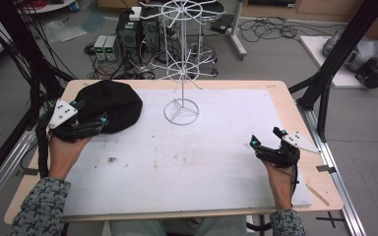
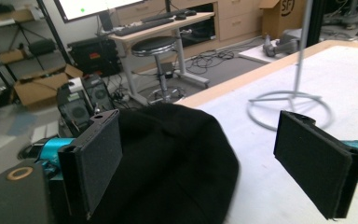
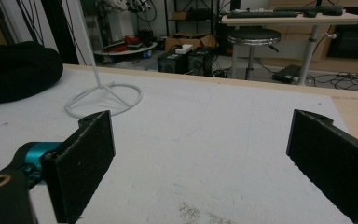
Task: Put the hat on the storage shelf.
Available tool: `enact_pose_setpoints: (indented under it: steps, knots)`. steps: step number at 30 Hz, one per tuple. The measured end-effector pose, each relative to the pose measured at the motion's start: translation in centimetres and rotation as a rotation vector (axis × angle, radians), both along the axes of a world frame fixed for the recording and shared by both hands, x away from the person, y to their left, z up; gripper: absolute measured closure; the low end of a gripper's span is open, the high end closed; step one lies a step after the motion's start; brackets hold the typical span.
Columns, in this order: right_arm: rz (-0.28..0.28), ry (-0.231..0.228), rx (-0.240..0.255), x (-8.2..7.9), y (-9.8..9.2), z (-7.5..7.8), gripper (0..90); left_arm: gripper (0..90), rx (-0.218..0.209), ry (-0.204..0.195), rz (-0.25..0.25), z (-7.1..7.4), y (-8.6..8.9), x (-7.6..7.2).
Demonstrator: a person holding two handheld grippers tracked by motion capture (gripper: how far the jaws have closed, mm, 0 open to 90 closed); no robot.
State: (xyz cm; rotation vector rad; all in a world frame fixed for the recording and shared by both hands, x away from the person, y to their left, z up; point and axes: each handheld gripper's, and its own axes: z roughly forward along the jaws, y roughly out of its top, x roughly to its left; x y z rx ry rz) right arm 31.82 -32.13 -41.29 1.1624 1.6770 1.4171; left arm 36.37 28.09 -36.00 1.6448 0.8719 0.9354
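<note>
While our left hand-held gripper (image 1: 89, 119) sits at the near edge of the black beanie (image 1: 112, 104), its jaws stand wide apart, one pad (image 2: 98, 158) against the fabric, nothing clamped. The beanie lies at the worktop's (image 1: 202, 157) far-left corner, left of the white wire rack (image 1: 181, 59). Our right hand-held gripper (image 1: 266, 137) rests near the right edge, jaws spread, nothing between them.

The left hand-held gripper (image 1: 89, 123) covers the near edge of the black beanie (image 1: 112, 103), so contact there is anyone's guess. The white wire rack (image 1: 183, 59) gets chopped off by the high view's top edge.
</note>
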Motion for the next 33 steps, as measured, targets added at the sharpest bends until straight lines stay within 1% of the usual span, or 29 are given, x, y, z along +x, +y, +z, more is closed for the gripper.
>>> enact_pose_setpoints:
  steps: [1,2,3,4,5,6,9,10,11,12,13,14,15,17,19,22,23,25,26,27,28,29,31,32,33]
  knots:
    - [0.0,0.0,0.0,0.0,0.0,0.0,6.7,16.1,0.0,0.0,0.0,0.0,0.0,0.0]
    - [0.001,-0.004,-0.006,0.1,0.1,-0.1,6.7,16.1,0.003,0.003,0.003,-0.1,-0.1,0.5]
    - [0.002,0.001,-0.001,0.1,0.1,-0.1,6.7,16.2,0.017,0.006,0.006,-0.2,-0.2,1.1]
    - [0.004,0.0,0.001,0.1,0.1,-0.1,6.7,17.2,0.049,0.001,0.012,-0.4,-0.6,2.1]
    - [0.005,-0.004,-0.001,0.1,0.1,-0.1,6.7,18.1,0.049,0.001,0.012,-0.4,-0.6,2.1]
    - [0.001,-0.003,0.004,0.1,0.1,0.0,6.7,18.2,0.064,-0.001,0.014,-0.6,-0.9,2.6]
    - [0.001,-0.009,0.017,0.2,0.0,0.0,6.7,19.9,0.077,-0.003,0.002,-1.5,-1.3,4.1]
    - [0.002,-0.004,0.035,0.4,0.1,0.0,6.7,22.5,0.078,0.0,-0.001,-1.8,-1.4,4.4]
    - [0.006,-0.005,0.037,0.5,0.2,0.0,6.7,23.2,0.083,0.006,0.001,-2.1,-1.3,4.9]
    - [0.009,-0.006,0.036,0.7,0.3,0.0,6.7,22.7,0.086,0.021,0.011,-2.8,-1.2,5.6]
    - [0.009,-0.006,0.036,0.7,0.3,0.0,6.7,22.8,0.086,0.021,0.011,-2.8,-1.2,5.6]
    - [0.015,-0.007,0.029,0.8,0.5,0.0,6.7,22.8,0.084,0.024,0.022,-3.0,-1.2,6.0]
    - [0.019,-0.007,0.029,0.9,0.6,0.0,6.7,22.8,0.091,0.009,0.038,-3.2,-1.0,6.3]
    - [0.022,-0.004,0.024,1.0,0.7,-0.1,6.7,23.3,0.088,0.01,0.033,-3.3,-0.9,6.6]
    - [0.024,-0.003,0.021,1.1,0.7,-0.2,6.7,22.6,0.093,0.033,0.022,-3.6,-0.7,7.4]
    - [0.021,0.0,0.022,0.9,0.6,-0.2,6.7,22.6,0.098,0.042,0.016,-3.8,-0.8,7.7]
    - [0.021,0.002,0.024,0.9,0.6,-0.1,6.7,22.8,0.105,0.043,0.006,-3.8,-0.9,7.8]
    - [0.02,-0.002,0.022,0.8,0.5,-0.1,6.7,22.9,0.127,0.049,0.004,-4.1,-1.2,7.9]
    - [0.019,0.0,0.028,0.8,0.5,-0.1,6.7,22.9,0.15,0.07,0.007,-4.6,-1.3,8.1]
    - [0.019,0.0,0.028,0.8,0.5,-0.1,6.7,22.9,0.15,0.07,0.007,-4.6,-1.3,8.1]
    - [0.021,-0.002,0.027,0.8,0.6,-0.1,6.7,22.9,0.172,0.088,0.008,-4.9,-1.2,8.3]
    - [0.022,-0.002,0.026,0.8,0.6,-0.1,6.7,23.0,0.181,0.105,0.016,-5.3,-1.2,8.4]
    - [0.025,0.001,0.026,0.8,0.6,-0.1,6.7,23.9,0.189,0.112,0.019,-5.5,-1.2,8.6]
    - [0.026,0.003,0.021,0.8,0.6,-0.1,6.7,25.1,0.204,0.113,0.029,-5.6,-1.3,8.6]
    - [0.025,0.005,0.024,0.8,0.6,-0.1,6.7,27.1,0.204,0.113,0.029,-5.6,-1.3,8.6]
